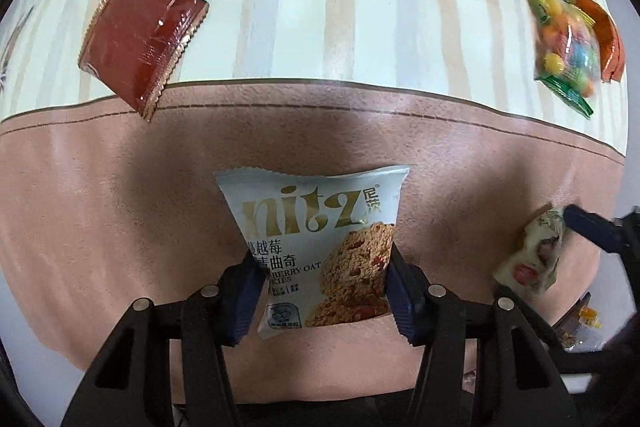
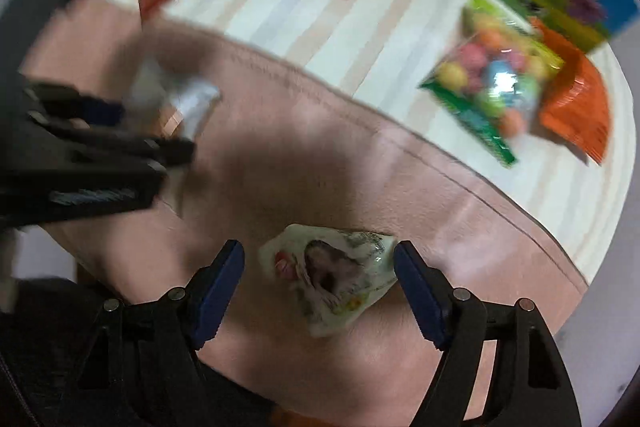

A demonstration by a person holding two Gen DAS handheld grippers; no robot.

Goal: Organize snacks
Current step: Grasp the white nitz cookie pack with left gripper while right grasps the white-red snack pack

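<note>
Left gripper (image 1: pixel 320 291): clamped on "nitz" oat cookie pack (image 1: pixel 320 247), marked "BERRY OAT". Right gripper (image 2: pixel 320 297): spread wide around white candy packet (image 2: pixel 332 275), pads apart from it; print illegible.

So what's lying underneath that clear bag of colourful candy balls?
An orange foil packet pokes out beneath the candy bag; the covered part is hidden. Both rest on the striped tablecloth.

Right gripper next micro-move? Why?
Probably close the right gripper on the small white candy pack. The pack sits between its fingers, one corner at the right pad while the left pad stands clear, so the jaws look open. The left gripper already clamps the nitz cookie pack. The right view is blurred, so contact is uncertain.
</note>
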